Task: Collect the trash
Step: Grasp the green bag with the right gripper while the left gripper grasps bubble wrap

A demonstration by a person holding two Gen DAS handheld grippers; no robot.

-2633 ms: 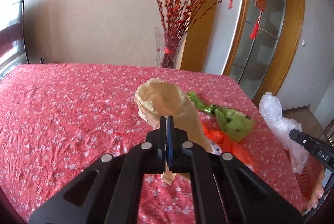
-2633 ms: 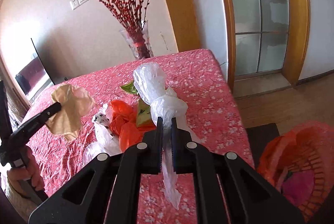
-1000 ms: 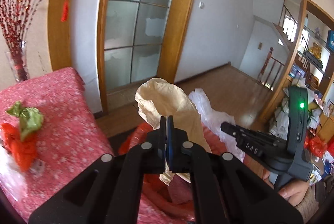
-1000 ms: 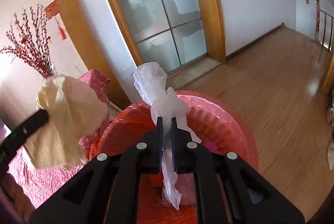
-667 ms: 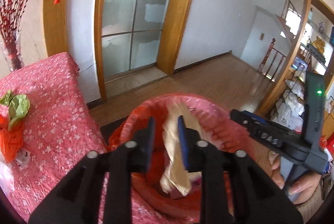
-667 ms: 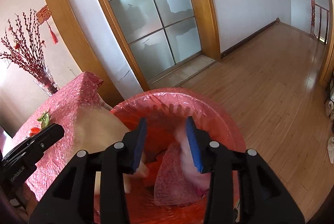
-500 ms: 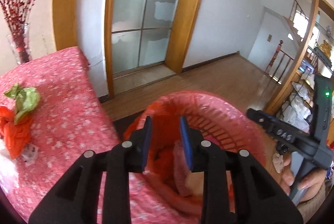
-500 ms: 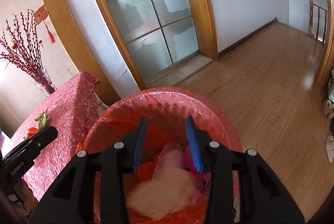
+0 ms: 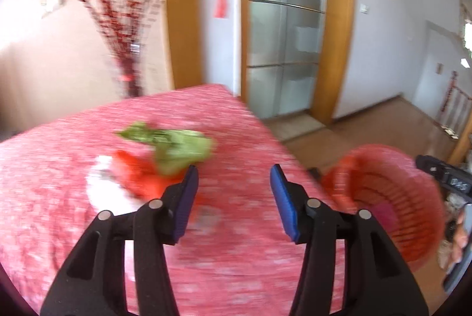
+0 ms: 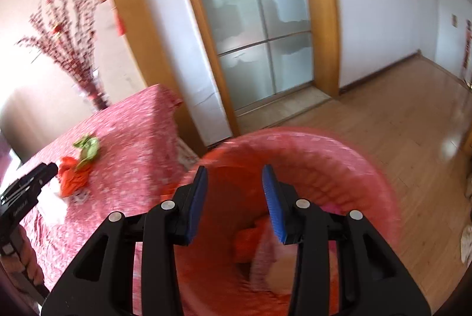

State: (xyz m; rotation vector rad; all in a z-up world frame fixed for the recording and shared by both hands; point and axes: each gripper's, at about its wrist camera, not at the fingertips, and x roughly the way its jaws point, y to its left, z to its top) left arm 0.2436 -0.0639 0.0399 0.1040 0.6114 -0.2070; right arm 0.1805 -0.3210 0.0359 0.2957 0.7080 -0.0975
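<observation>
My left gripper [image 9: 234, 171] points at the red-clothed table [image 9: 59, 227]; its jaws are opening and nothing is between them. Just beyond its left finger lie a green wrapper [image 9: 177, 145], an orange bag [image 9: 138, 174] and something white [image 9: 103, 192], all blurred. My right gripper [image 10: 234, 171] is open and empty above the red basket [image 10: 339, 145]. Tan paper [image 10: 280, 274] lies among the trash inside the basket. The green wrapper [image 10: 88, 148] and orange bag [image 10: 70, 174] also show on the table in the right wrist view.
The red basket [image 9: 383, 198] stands on the floor off the table's right corner. A vase of red branches [image 9: 129, 74] sits at the table's far edge. Behind are a glass sliding door [image 10: 259, 36] and a wooden floor [image 10: 398, 115].
Both grippers opened over the basket; the tan paper and the clear plastic bag dropped in. The left gripper then swung left to the table; the right shifted slightly over the basket.
</observation>
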